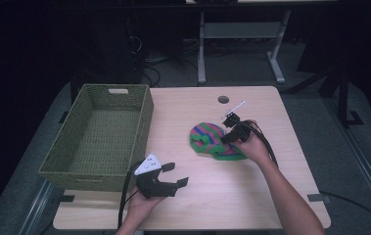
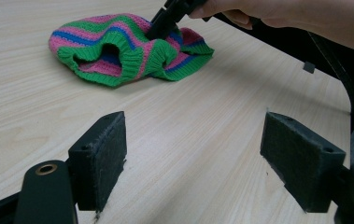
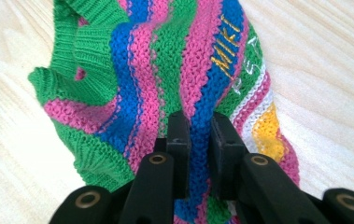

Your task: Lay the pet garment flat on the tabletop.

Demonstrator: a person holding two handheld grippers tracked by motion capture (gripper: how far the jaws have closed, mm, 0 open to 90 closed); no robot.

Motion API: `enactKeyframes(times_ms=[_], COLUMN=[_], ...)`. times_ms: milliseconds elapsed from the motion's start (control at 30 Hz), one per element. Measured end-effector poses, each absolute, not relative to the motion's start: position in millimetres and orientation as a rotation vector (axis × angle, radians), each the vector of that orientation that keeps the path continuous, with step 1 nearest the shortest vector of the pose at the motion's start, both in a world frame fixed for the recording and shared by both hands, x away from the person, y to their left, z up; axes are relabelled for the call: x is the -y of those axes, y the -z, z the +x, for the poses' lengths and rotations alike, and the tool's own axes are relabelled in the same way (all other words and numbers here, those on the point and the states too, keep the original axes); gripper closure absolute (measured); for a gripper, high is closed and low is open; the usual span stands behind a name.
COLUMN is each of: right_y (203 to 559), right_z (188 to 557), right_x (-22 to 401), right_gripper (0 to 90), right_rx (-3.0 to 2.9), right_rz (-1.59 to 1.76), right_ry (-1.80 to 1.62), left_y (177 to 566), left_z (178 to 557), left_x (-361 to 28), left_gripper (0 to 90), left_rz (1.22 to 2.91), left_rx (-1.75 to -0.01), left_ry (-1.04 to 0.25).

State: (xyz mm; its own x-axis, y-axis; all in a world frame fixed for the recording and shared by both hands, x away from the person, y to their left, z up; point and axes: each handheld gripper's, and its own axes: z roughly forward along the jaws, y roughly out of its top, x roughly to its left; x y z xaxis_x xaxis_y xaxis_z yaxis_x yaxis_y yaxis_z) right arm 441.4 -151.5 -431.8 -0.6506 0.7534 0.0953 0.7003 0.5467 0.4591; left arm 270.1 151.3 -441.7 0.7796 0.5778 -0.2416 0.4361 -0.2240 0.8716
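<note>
A knitted hat (image 1: 211, 140) striped in green, pink and blue lies crumpled on the wooden table (image 1: 202, 196), right of centre. My right gripper (image 1: 228, 138) is down on its right part. In the right gripper view that gripper (image 3: 199, 135) pinches a fold of the hat (image 3: 132, 84) between its pads, shut on the knit. My left gripper (image 1: 177, 174) hovers near the table's front left, open, with nothing between its jaws. In the left gripper view its pads (image 2: 102, 149) stand far apart over bare wood, and the hat (image 2: 118, 51) lies farther off with the right gripper (image 2: 163, 23) on it.
A green woven basket (image 1: 146, 115) stands empty on the table's left side, close to my left gripper. A round cable hole (image 1: 223, 99) sits near the table's far edge. Desk legs and cables stand on the dark floor behind.
</note>
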Motion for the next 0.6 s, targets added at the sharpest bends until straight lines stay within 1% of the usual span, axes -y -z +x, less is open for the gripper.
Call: enactKeyframes(times_ms=[600], right_y=[404], right_z=[432], right_x=[171], right_gripper=[79.9], right_rx=[-2.632], right_rz=[1.328], right_ry=[-0.942], left_y=[441], left_z=[270], left_x=[-153], left_gripper=[22.4], left_rz=[1.858], left_rx=[-0.782], left_ry=[-0.158])
